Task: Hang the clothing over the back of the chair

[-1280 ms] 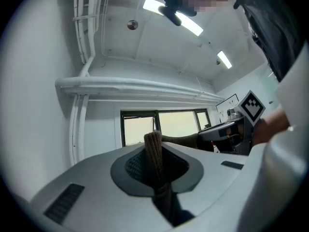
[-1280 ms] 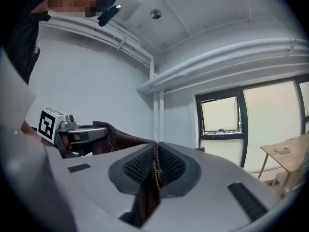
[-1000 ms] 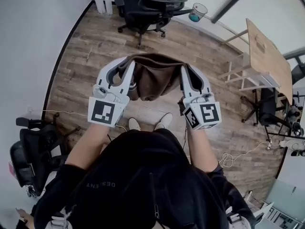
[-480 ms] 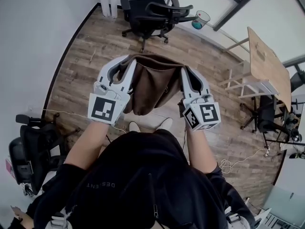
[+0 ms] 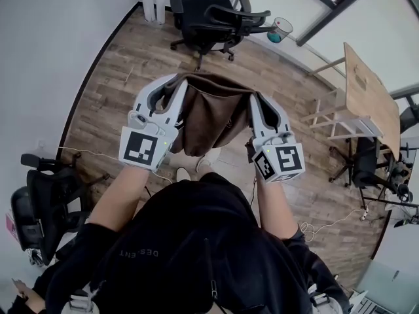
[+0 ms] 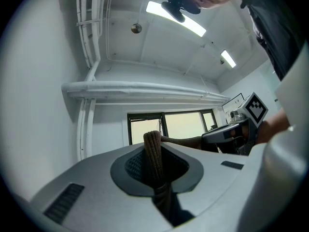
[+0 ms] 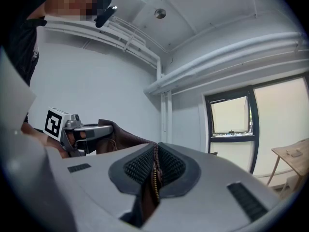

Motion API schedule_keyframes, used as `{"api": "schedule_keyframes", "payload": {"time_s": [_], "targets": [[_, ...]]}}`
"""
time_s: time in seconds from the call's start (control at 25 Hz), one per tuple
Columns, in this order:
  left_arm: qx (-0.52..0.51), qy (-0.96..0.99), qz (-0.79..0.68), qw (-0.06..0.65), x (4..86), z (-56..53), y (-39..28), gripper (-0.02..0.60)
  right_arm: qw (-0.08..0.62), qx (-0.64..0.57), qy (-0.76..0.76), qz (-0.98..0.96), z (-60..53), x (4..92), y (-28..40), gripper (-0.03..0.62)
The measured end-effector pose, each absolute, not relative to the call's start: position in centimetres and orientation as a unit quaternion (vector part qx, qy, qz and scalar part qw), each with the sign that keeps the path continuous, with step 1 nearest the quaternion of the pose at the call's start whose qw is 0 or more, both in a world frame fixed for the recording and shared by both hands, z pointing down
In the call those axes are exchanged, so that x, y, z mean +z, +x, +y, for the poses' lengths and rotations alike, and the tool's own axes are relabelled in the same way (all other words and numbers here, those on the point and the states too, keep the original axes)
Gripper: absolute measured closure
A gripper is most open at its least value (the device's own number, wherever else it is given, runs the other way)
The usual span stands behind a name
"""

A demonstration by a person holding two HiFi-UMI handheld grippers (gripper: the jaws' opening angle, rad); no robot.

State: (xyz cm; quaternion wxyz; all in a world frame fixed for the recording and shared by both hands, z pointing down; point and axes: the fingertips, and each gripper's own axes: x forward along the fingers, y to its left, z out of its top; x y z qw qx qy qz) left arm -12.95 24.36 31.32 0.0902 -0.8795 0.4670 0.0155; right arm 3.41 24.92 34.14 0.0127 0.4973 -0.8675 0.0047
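A brown jacket [image 5: 211, 113] hangs stretched between my two grippers in front of the person. In the head view my left gripper [image 5: 178, 84] is shut on its left top edge, where a ribbed brown hem [image 6: 153, 153] sits pinched between the pads. My right gripper [image 5: 254, 98] is shut on the other top edge, with the jacket's zipper [image 7: 155, 175] clamped in its jaws. A black office chair [image 5: 213, 19] stands beyond the jacket at the far end of the wooden floor, its back turned to the right.
A wooden desk [image 5: 370, 84] stands at the right with a stool beside it. Another black chair [image 5: 42, 208] sits at the lower left near a white cable. A small bin [image 5: 279, 29] stands by the far chair. White walls close the left side.
Both grippers with the jacket have shifted slightly toward the far chair, which sits a little lower in view. The jacket hangs longer and flatter between them.
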Motion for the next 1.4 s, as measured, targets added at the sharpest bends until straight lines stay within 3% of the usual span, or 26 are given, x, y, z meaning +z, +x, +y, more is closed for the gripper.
{"api": "schedule_keyframes", "payload": {"time_s": [1.4], "targets": [[-0.008,-0.859,0.499,0.113,28.4,4.1,-2.8,0.535,-0.002,-0.010,0.454,-0.891,3.8,31.5,13.3,0.559]]}}
